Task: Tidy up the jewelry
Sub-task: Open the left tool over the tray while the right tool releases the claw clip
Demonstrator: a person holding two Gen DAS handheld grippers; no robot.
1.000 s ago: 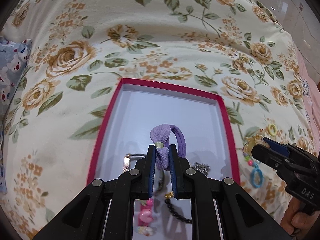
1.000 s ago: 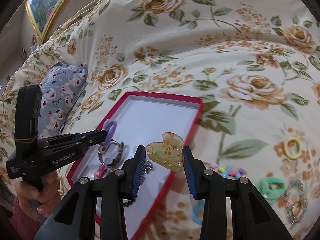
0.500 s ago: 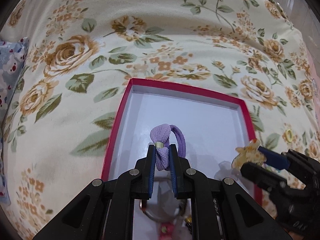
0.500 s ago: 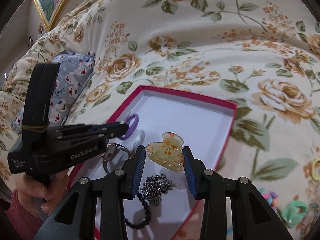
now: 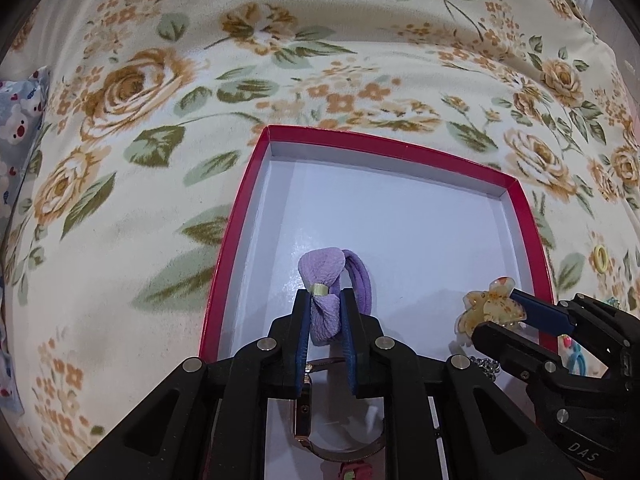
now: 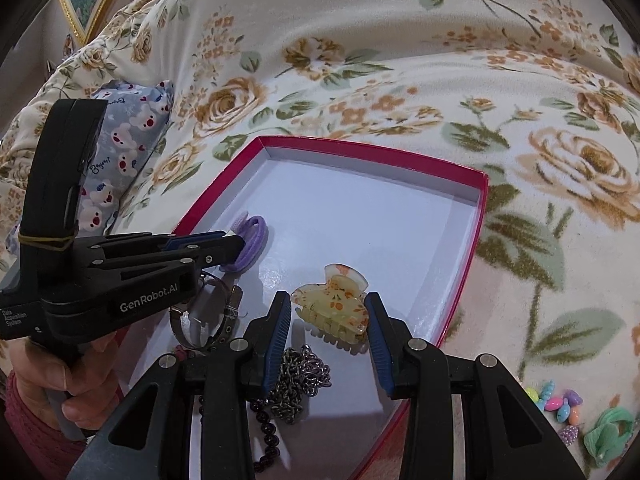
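A red-rimmed box [image 5: 516, 216] [image 6: 478, 224] with a white floor lies on a floral bedspread. My left gripper [image 5: 325, 312] [image 6: 236, 246] is shut on a purple hair tie with a bow [image 5: 322, 276] [image 6: 250, 244], low over the box's left side. My right gripper [image 6: 327, 312] [image 5: 494, 312] is shut on a yellow flowered claw clip [image 6: 332, 304] [image 5: 490, 304], just above the box floor near its right wall. A watch [image 6: 208, 316] [image 5: 308, 412], a silver chain [image 6: 300, 376] and dark beads [image 6: 268, 436] lie in the box's near part.
On the bedspread right of the box lie coloured beads [image 6: 556, 400], a green hair tie [image 6: 608, 436], a yellow ring tie [image 5: 600, 258] and a blue item [image 5: 576, 360]. A bear-print pillow [image 6: 120, 136] [image 5: 20, 120] lies left. A framed picture [image 6: 86, 0] is at the far left.
Both grippers moved forward over the box. The right gripper carried the claw clip from outside the box's right edge to inside it and lowered. The left kept hold of the purple tie.
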